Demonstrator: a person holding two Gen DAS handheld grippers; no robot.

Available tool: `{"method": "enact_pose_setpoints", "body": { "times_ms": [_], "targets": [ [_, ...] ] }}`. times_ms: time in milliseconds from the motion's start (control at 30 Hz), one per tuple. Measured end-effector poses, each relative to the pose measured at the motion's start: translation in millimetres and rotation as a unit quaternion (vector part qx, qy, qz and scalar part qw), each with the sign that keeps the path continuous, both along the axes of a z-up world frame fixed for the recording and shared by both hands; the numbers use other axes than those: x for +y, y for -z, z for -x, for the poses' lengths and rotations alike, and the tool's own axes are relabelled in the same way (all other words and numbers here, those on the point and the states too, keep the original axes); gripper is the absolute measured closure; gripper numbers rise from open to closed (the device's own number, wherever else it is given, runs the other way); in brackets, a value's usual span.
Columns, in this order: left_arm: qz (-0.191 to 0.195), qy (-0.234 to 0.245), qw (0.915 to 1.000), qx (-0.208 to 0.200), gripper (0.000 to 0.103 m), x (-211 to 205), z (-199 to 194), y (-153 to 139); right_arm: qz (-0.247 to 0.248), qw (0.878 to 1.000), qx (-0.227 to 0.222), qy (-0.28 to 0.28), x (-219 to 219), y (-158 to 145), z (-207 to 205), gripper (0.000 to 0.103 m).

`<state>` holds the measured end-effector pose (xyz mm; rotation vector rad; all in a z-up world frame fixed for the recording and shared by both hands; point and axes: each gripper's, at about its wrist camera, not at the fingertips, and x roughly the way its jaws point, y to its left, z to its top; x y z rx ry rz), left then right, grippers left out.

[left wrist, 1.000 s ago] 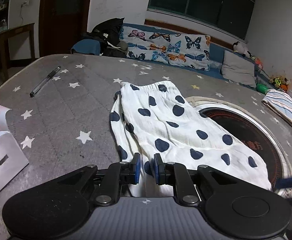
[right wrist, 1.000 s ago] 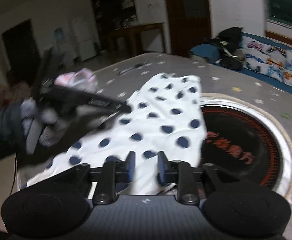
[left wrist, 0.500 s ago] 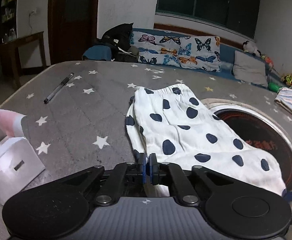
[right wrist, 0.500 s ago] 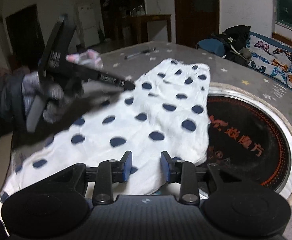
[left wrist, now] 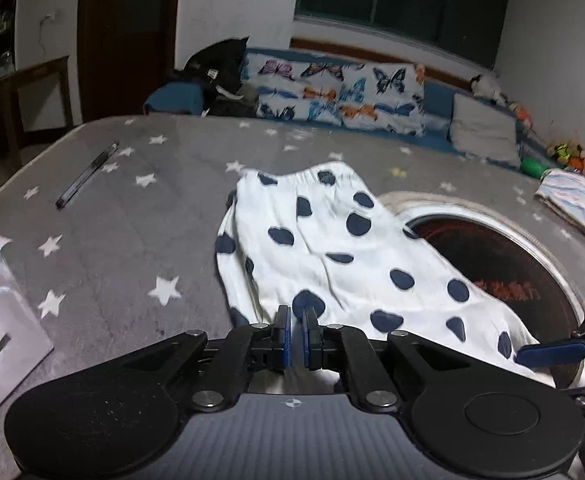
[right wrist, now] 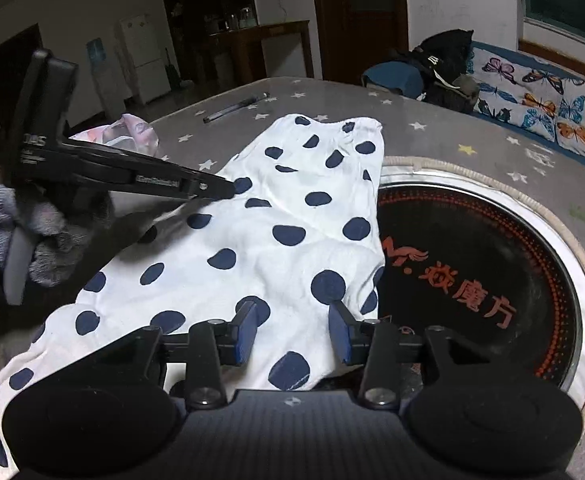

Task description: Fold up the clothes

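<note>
White shorts with dark blue dots [left wrist: 332, 248] lie on the grey star-patterned table, partly over a round black cooktop. My left gripper [left wrist: 296, 336] is shut on the shorts' left edge and lifts it slightly; it also shows in the right wrist view [right wrist: 212, 190]. My right gripper [right wrist: 292, 336] is open, its fingers straddling the near hem of the shorts [right wrist: 276, 248]; its blue fingertip [left wrist: 552, 350] shows at the right of the left wrist view.
A round black cooktop [right wrist: 472, 272] is set into the table. A pen [left wrist: 86, 174] lies far left. A white box [left wrist: 0, 344] stands at the near left. A folded striped cloth [left wrist: 576, 204] lies far right. A butterfly-print sofa [left wrist: 340, 96] is behind.
My left gripper has shut on the shorts' edge and lifted it. My right gripper has opened wider over the near hem.
</note>
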<state>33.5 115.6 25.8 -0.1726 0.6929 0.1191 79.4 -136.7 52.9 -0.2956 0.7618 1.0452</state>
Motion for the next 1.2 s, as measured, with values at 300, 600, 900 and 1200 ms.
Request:
{"method": "enact_pose_setpoints", "body": {
  "times_ms": [300,600,900,1200],
  "targets": [
    [-0.005,-0.005,0.9999,-0.01,0.085,3.4,-15.1,-7.1,-0.015,0.999,-0.003,-0.03,0.1,-13.5,22.6,0.054],
    [-0.024,-0.037,0.999,0.007,0.075,26.0,-51.1,1.1,-0.001,0.999,-0.003,-0.033,1.7,-5.0,38.6,0.051],
    [-0.014,-0.013,0.9998,-0.006,0.058,10.3,-2.2,-6.7,-0.002,0.999,0.005,-0.04,-28.8,-14.4,68.5,0.044],
    [-0.038,0.057,0.9975,-0.017,0.054,-39.6,77.0,-14.4,0.006,0.999,0.016,-0.036,-60.3,-17.0,96.7,0.042]
  ]
}}
